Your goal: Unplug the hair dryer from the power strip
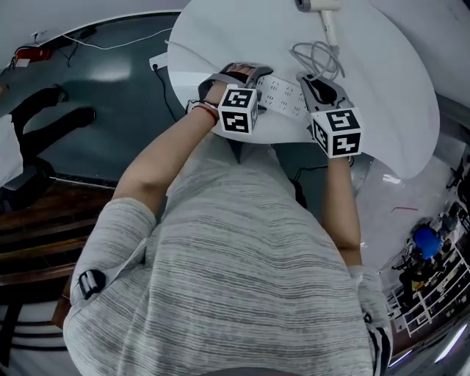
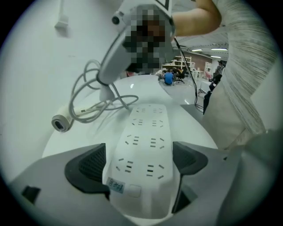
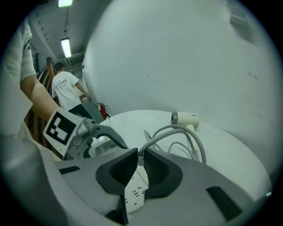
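Observation:
A white power strip (image 1: 283,94) lies on the round white table (image 1: 396,95). My left gripper (image 1: 246,72) is shut on its near end, a pad against each long side (image 2: 139,165). All sockets that show on the strip (image 2: 146,128) are empty. My right gripper (image 1: 319,87) is shut on the hair dryer's plug (image 3: 140,160) and holds it just above the strip (image 3: 135,192). The grey cable (image 3: 177,130) loops from the plug back to the white hair dryer (image 3: 185,118), which lies at the table's far side (image 1: 321,6).
The table's near edge runs just below both grippers. Left of the table is dark floor with a white cable, a white wall plug (image 1: 158,62) and dark furniture (image 1: 44,117). A person in a white shirt (image 3: 68,90) stands in the background.

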Available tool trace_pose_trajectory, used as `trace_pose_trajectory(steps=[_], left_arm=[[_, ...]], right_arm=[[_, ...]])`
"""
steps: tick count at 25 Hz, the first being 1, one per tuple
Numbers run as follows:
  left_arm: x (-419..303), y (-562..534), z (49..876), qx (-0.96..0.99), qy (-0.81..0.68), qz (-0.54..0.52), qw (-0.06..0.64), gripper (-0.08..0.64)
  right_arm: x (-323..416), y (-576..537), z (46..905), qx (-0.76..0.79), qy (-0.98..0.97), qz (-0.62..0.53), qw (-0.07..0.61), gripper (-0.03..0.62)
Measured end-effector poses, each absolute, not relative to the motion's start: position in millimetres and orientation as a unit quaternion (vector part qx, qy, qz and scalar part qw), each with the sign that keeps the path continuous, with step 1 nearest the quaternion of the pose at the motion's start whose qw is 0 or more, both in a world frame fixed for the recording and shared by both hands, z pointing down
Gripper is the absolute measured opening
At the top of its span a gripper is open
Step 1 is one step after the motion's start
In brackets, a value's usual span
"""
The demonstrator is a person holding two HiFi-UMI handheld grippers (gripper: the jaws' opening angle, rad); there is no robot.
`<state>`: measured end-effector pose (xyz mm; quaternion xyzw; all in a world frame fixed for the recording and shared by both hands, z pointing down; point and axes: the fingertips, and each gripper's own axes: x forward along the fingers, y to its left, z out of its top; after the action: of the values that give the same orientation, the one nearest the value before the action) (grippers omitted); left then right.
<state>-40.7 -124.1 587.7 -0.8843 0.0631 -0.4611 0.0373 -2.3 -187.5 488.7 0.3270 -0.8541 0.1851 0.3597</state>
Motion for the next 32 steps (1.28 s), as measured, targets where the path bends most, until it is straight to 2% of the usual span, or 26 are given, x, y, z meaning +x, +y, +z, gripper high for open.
trace_pose_trajectory(steps=[4,13,15,17,18,20,27,32], left_arm=[[-42,-121,552,-0.909,0.117,-0.4,0.017,0.463],[-61,-87,491,-0.927,0.217,-0.279,-0.127,0.442],[-65,-88,480,-0.926,0.242,-0.253,-0.139,0.334],[-69,-91,468,-0.925,0.266,-0.231,-0.142,0.138],[-70,-92,463,-0.924,0.277,-0.222,-0.144,0.067],[-71,-92,456,-0.921,0.291,-0.208,-0.153,0.019],[-63,-80,449,-0.915,0.311,-0.192,-0.171,0.015],[-54,-80,449,-0.906,0.339,-0.193,-0.167,0.015]], right_arm=[[6,-186,509,0.323,-0.849,0.157,0.387,0.055],[4,-176,537,0.325,-0.848,0.124,0.4,0.055],[3,-176,543,0.322,-0.848,0.12,0.404,0.057],[2,-175,549,0.32,-0.847,0.114,0.408,0.057],[2,-174,551,0.32,-0.847,0.109,0.41,0.057],[4,-174,552,0.32,-0.845,0.103,0.415,0.057],[16,-171,550,0.325,-0.844,0.117,0.41,0.069],[32,-167,531,0.336,-0.854,0.135,0.374,0.069]])
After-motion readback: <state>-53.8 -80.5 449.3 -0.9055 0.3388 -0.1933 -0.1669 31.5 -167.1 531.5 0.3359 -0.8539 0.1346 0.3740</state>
